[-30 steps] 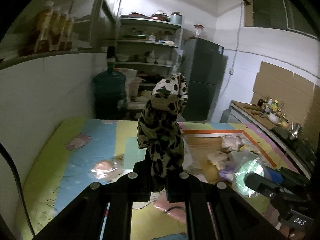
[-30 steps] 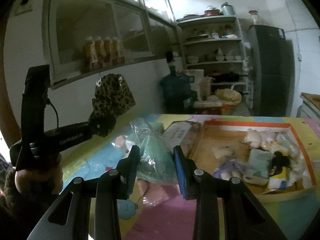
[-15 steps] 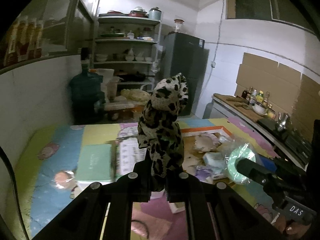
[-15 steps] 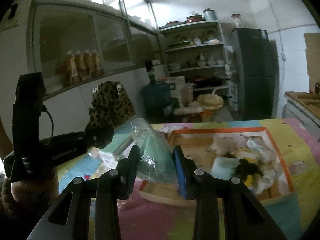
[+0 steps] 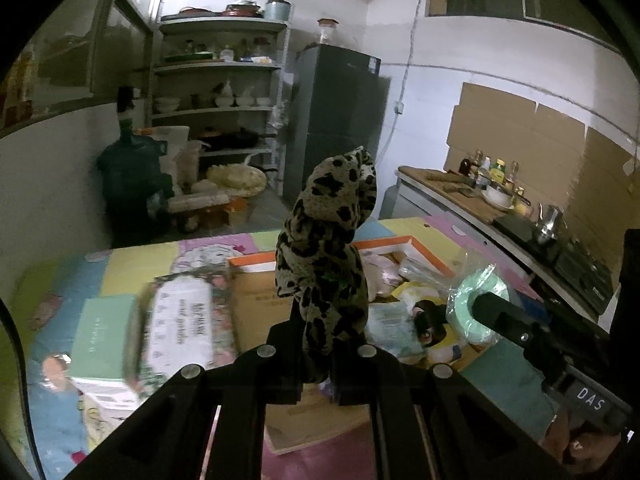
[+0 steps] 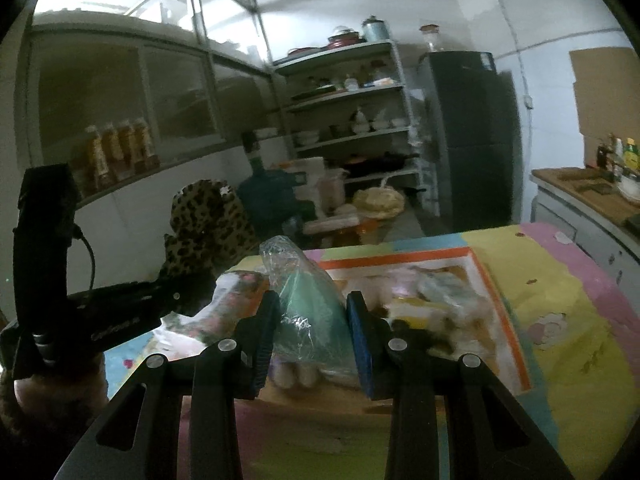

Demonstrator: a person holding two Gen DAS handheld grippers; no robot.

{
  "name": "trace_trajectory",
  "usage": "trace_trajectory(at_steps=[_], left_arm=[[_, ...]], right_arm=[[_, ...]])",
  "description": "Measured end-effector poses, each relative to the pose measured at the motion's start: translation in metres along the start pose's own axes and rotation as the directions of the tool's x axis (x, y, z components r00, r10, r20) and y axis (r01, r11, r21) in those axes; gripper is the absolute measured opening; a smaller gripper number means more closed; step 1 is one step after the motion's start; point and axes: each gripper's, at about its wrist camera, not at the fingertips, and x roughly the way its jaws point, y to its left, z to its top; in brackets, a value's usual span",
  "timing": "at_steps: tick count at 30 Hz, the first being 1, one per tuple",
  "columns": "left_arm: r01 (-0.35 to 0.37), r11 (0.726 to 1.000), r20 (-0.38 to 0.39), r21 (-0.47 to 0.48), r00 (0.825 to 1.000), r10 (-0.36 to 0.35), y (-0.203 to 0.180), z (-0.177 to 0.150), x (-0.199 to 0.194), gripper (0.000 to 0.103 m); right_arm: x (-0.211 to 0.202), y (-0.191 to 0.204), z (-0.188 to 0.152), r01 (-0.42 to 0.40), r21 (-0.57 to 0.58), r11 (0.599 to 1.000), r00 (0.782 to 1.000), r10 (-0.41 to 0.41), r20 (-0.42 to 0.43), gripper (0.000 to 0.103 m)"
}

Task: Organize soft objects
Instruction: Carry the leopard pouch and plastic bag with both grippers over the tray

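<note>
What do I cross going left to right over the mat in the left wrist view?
Mint green box → floral wipes pack → leopard-print cloth in the left gripper → orange-rimmed cardboard box → plastic-wrapped green item held by the right gripper.

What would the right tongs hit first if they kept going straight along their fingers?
Probably the orange-rimmed box of soft items: the right tongs, shut on a plastic-wrapped green item, point at its near part. Depth is unclear through the fisheye, so they might pass above it.
</note>
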Motion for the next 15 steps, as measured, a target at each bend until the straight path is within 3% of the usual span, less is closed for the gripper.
trace_trajectory(at_steps=[7,15], left_arm=[[0.015,1.0,-0.03,0.014,0.999,-0.014,-0.019,0.0,0.027,0.009],[-0.015,0.999,-0.055,0.043,0.998,0.018,-0.034,-0.003,0.056,0.009]], right_arm=[[-0.004,-0.031,-0.005,0.055,0.028,0.998,0.999,-0.055,0.0,0.036],[-0.001,-0.059,-0.01,0.121,0.053,0.991,0.993,-0.121,-0.01,0.036]])
